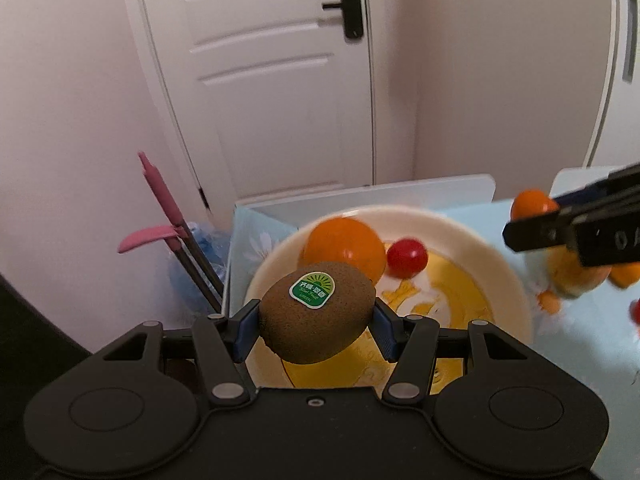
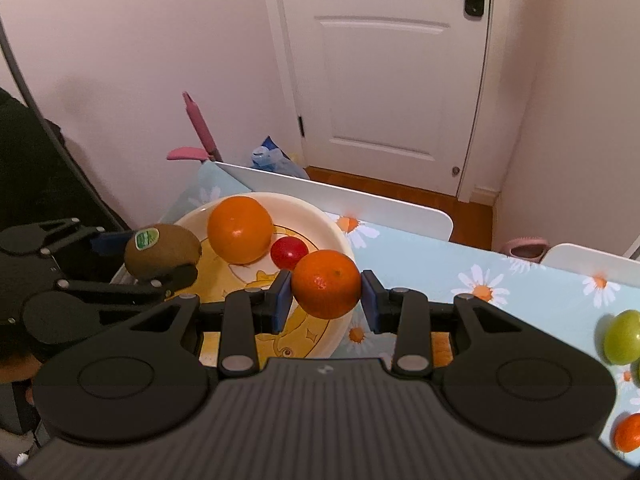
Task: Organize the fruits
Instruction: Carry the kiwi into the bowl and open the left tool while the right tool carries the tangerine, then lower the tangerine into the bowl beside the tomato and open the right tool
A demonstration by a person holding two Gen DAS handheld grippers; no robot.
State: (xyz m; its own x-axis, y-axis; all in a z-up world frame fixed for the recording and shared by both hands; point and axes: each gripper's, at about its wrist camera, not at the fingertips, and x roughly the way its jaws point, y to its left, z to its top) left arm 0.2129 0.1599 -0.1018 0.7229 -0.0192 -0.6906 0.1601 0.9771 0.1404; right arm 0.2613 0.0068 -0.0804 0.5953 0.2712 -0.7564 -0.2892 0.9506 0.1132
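My left gripper (image 1: 316, 322) is shut on a brown kiwi (image 1: 316, 312) with a green sticker and holds it above the near left part of a cream plate (image 1: 496, 264). The plate holds a big orange (image 1: 344, 246) and a red cherry tomato (image 1: 407, 258). My right gripper (image 2: 326, 296) is shut on a small tangerine (image 2: 326, 284) above the plate's (image 2: 340, 240) right rim. In the right wrist view the kiwi (image 2: 160, 254), big orange (image 2: 240, 230) and tomato (image 2: 289, 253) also show.
The table has a light blue daisy cloth (image 2: 500, 280). A green fruit (image 2: 622, 336) and another tangerine (image 2: 628, 432) lie at the right. White chair backs (image 2: 360, 200) stand behind the table. A pink-handled tool (image 2: 200, 132) leans by the white door (image 2: 392, 80).
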